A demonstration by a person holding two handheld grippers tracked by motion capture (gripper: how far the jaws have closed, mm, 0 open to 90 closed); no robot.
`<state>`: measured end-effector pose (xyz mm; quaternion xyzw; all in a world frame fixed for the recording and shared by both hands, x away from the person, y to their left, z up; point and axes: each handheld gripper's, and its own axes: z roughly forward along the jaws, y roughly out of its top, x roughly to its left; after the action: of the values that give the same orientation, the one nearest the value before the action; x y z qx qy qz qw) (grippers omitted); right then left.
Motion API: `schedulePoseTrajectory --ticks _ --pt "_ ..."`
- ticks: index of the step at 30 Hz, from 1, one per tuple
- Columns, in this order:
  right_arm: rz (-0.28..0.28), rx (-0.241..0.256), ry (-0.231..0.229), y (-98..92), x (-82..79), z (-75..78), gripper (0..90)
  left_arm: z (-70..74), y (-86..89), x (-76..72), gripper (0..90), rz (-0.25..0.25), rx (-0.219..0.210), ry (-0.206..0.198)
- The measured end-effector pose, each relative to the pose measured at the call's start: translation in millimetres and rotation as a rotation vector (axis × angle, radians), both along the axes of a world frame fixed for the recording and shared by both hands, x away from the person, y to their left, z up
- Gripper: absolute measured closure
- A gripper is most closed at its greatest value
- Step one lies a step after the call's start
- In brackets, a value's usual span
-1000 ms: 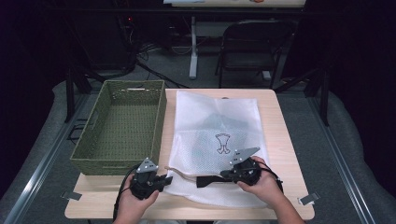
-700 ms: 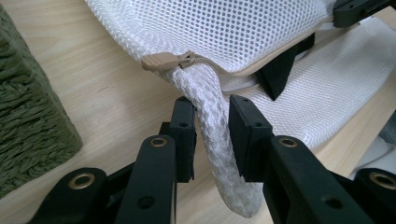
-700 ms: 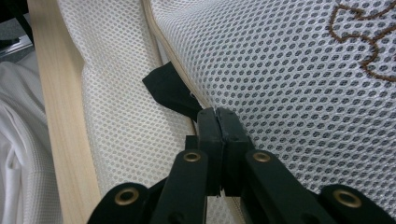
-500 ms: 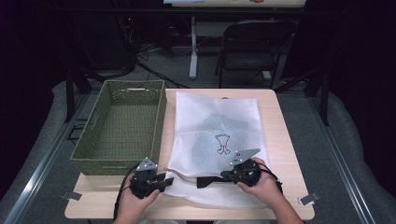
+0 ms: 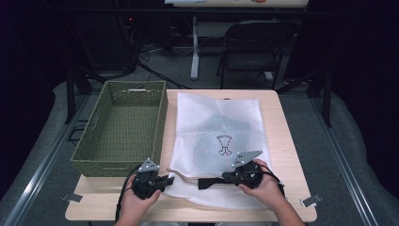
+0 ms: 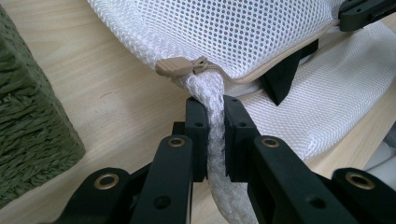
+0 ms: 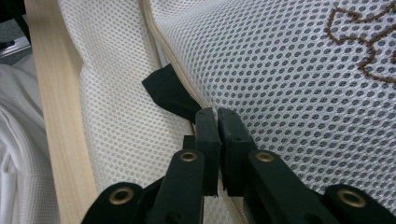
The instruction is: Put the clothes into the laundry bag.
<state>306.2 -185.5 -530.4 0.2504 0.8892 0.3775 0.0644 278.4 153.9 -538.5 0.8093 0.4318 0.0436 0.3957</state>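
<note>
A white mesh bag (image 5: 221, 117) with a brown emblem (image 5: 225, 144) lies flat on the wooden table (image 5: 284, 141). A tan zipper runs along its near edge, and the zipper pull (image 6: 180, 67) sits at the near left corner. My left gripper (image 5: 168, 179) is shut on that bunched mesh corner (image 6: 214, 126), just below the pull. My right gripper (image 5: 207, 182) is shut on the bag's zipper edge (image 7: 217, 114) farther right. A piece of black cloth (image 7: 169, 91) pokes out of the gap under that edge. Dark contents show through the mesh.
An empty green woven basket (image 5: 122, 122) stands on the table's left half, close beside the bag and just beyond my left gripper. A black folding chair (image 5: 254, 42) and cables stand on the floor behind the table.
</note>
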Motion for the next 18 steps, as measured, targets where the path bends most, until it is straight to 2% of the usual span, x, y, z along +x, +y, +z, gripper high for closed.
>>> schedulePoseTrajectory --ticks 18 --pt "0.036 0.017 -0.011 15.3 -2.6 1.8 76.0 3.1 -0.2 -0.6 83.5 -0.005 -0.015 -0.007"
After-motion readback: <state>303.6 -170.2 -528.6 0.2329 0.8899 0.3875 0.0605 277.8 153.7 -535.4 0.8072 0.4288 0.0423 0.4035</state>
